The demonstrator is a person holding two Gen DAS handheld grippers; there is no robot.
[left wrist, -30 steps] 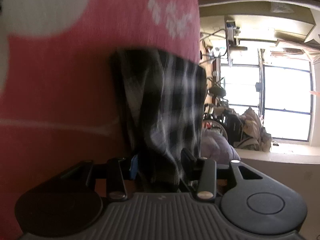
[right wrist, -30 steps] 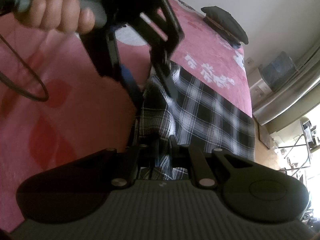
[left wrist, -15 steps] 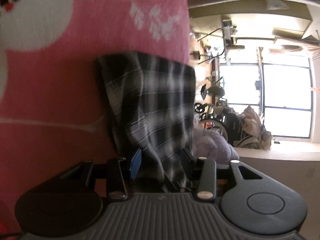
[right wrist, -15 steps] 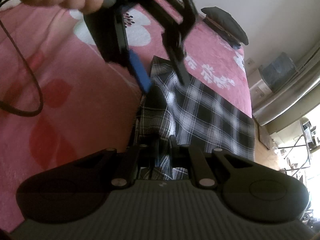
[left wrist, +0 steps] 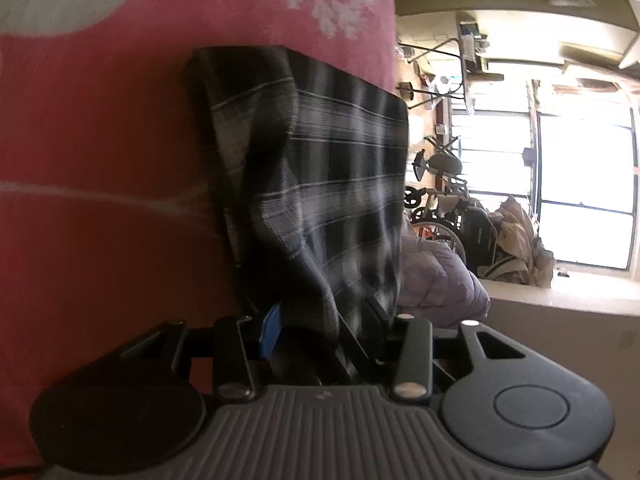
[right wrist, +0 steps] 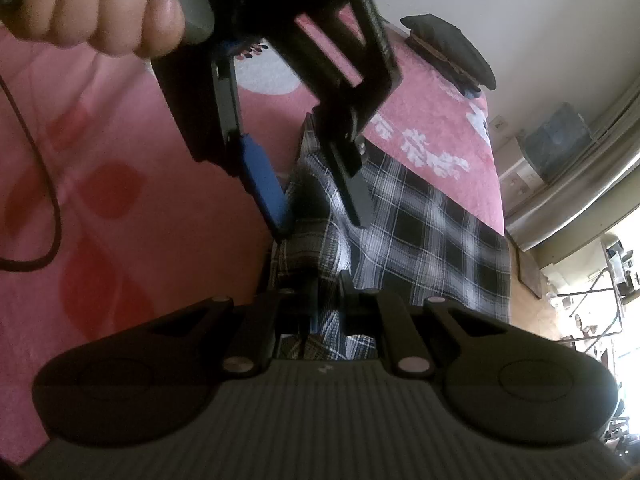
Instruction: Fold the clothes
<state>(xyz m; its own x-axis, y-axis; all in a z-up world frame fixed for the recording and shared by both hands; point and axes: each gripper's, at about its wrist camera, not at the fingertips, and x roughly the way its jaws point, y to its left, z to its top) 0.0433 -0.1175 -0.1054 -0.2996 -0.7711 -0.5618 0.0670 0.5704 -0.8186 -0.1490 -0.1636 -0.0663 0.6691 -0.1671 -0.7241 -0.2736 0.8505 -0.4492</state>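
A black-and-white plaid garment (right wrist: pixel 432 240) lies on the pink bedspread (right wrist: pixel 120 200), reaching toward the bed's edge. My right gripper (right wrist: pixel 326 292) is shut on a bunched fold at its near end. Just above the fold, held by a person's hand (right wrist: pixel 92 4), my left gripper (right wrist: pixel 320 216) hangs open, its blue pad (right wrist: pixel 264 184) and black finger well apart. In the left wrist view the plaid garment (left wrist: pixel 332 160) runs down between the spread fingers of the left gripper (left wrist: pixel 320 316) without being pinched.
A dark folded item (right wrist: pixel 448 52) sits at the far end of the bed by the wall. A black cable (right wrist: pixel 52 200) loops over the bedspread at left. Beyond the bed edge are a purple quilt (left wrist: pixel 436 276), a wheelchair and bright windows (left wrist: pixel 580 184).
The left gripper has opened, let go of the plaid fold and drawn back a little above it. The right gripper has kept its hold in the same place.
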